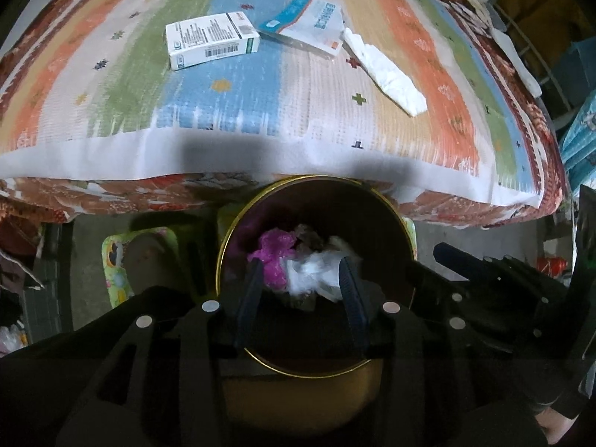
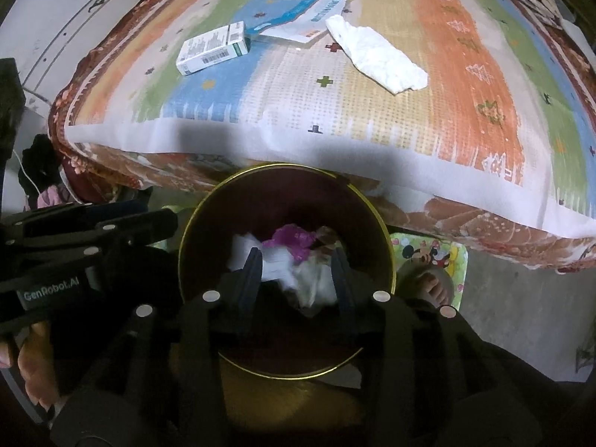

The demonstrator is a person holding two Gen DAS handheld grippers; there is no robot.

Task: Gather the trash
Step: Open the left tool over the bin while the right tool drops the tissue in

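bed (image 1: 298,85) bright | bin (image 1: 316,216) interior dim | fisheye edges warped, blurred

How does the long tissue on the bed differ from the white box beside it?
The tissue is crumpled, soft and plain white; the box is rigid, sharp-edged, printed with a barcode and green end. The tissue lies right of the box. Both rest on the bed, uncollected.

Left gripper (image 1: 303,277) and right gripper (image 2: 296,266) side by side — both pointing downward (jaws parted)
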